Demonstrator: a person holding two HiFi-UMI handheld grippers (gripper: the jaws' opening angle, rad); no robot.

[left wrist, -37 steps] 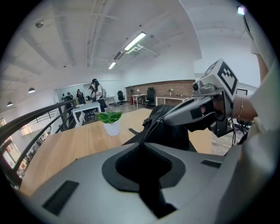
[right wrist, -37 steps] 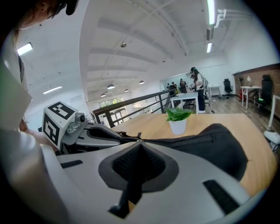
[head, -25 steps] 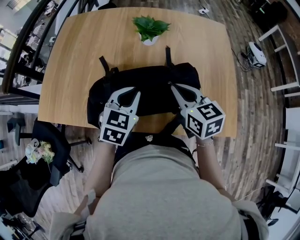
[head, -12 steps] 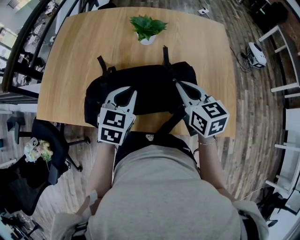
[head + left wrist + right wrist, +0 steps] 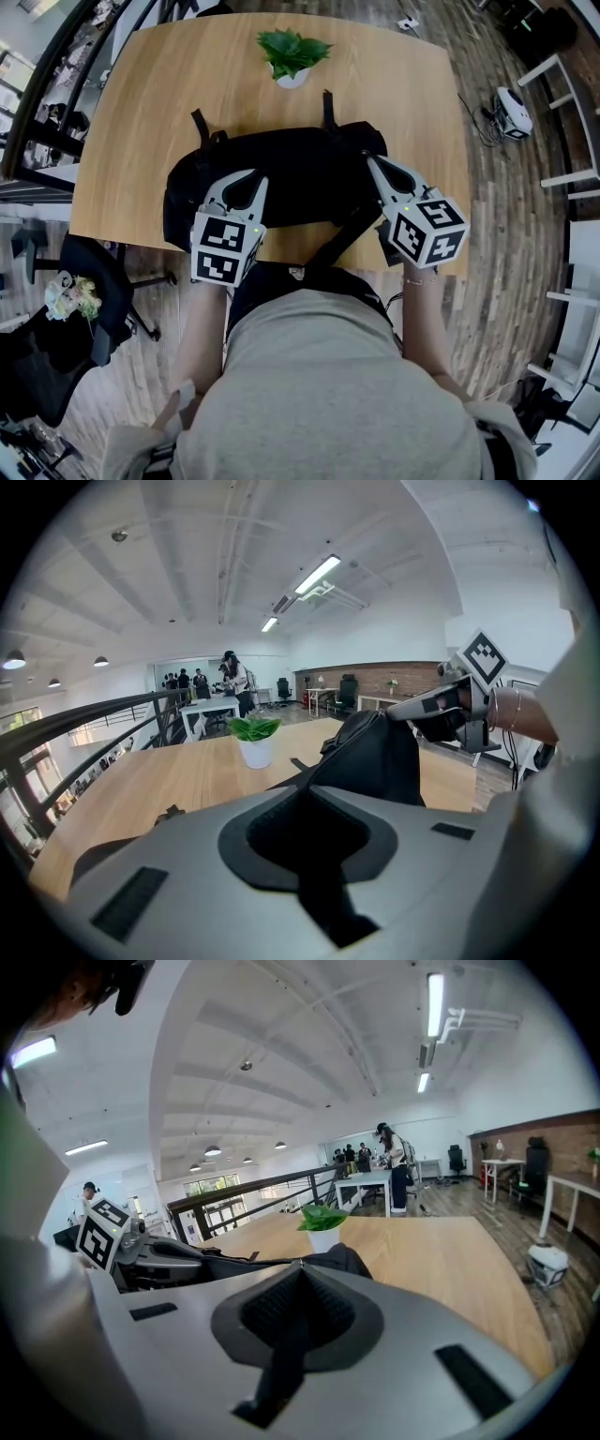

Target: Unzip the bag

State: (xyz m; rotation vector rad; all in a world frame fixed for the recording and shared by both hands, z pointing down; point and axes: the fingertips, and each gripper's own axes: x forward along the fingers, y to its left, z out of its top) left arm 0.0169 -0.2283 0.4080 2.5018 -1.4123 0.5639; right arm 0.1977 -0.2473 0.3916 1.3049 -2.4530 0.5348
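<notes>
Fingers closed tight: left gripper (image 5: pixel 248 176) and right gripper (image 5: pixel 371 160) each pinch the one bag (image 5: pixel 300 178); one plant (image 5: pixel 292 52) behind.

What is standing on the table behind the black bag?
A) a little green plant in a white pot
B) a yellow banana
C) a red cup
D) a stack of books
A: a small green plant in a white pot stands on the light wooden table, just beyond the far edge of the black fabric bag.
</notes>
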